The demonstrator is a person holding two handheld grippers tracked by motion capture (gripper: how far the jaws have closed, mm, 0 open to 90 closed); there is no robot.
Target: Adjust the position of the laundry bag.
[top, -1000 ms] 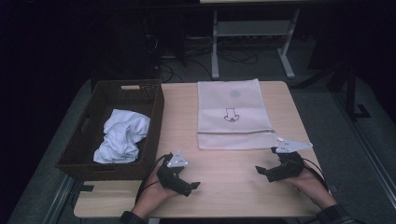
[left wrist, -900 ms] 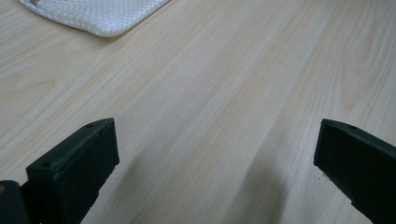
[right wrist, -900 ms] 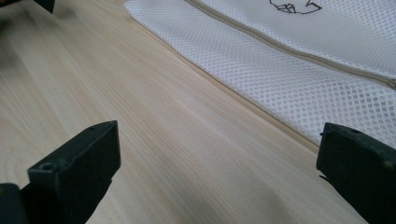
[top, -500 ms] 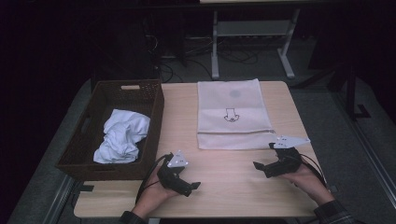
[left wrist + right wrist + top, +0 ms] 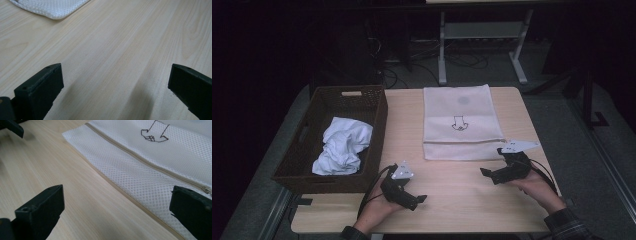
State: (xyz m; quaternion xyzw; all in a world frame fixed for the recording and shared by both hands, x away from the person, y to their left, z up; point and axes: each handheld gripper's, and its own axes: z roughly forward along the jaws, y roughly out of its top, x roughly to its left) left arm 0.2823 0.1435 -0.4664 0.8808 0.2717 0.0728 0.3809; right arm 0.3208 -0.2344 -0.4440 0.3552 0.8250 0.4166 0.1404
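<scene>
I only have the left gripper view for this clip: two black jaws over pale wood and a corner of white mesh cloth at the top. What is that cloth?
Observer: It is the near left corner of a flat white mesh laundry bag with a small black arrow-like drawing on it, lying at the middle of the light wooden table.
Operator: Where is the other gripper?
Observer: The right gripper sits by the bag's near right corner, jaws wide apart, aimed at the beige zipper along the bag's near edge.
Operator: Anything else on the table?
Observer: A dark brown woven basket stands at the left, with a crumpled white garment inside.
Operator: Is my gripper holding anything?
Observer: No; the left gripper is open over bare wood.
</scene>
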